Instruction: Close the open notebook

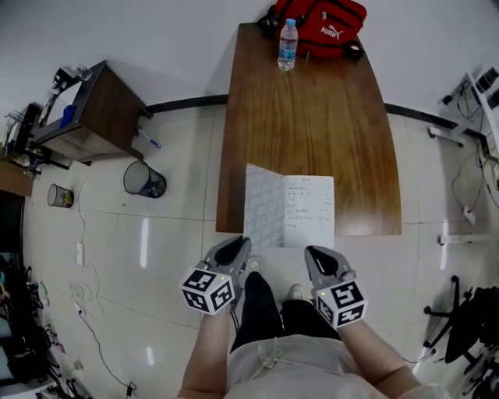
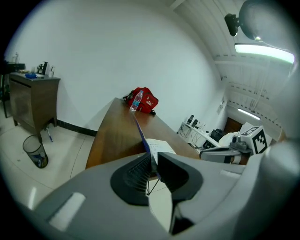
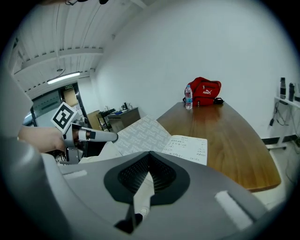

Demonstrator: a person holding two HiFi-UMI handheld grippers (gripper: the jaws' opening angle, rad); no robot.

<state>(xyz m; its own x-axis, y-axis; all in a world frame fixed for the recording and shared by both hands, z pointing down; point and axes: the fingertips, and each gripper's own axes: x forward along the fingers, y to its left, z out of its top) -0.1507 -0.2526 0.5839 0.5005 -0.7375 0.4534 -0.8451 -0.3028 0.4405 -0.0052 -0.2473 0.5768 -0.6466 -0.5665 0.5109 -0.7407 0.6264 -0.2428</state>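
An open notebook point(image 1: 309, 211) lies at the near edge of the wooden table point(image 1: 312, 117), its right page flat and written on. Its left cover point(image 1: 263, 206) is lifted off the table and stands tilted. In the left gripper view the cover point(image 2: 140, 133) runs edge-on into my left gripper point(image 2: 153, 159), which is shut on its near corner. My left gripper point(image 1: 238, 248) sits just off the table's near edge. My right gripper point(image 1: 318, 255) hovers beside it, short of the notebook, jaws shut on nothing point(image 3: 150, 157). The raised cover point(image 3: 140, 133) and flat page point(image 3: 187, 147) show ahead of it.
A water bottle point(image 1: 288, 44) and a red bag point(image 1: 323, 22) stand at the table's far end. A wastebasket point(image 1: 143, 179) and a dark side cabinet point(image 1: 93, 109) are on the floor to the left. The person's legs are below the grippers.
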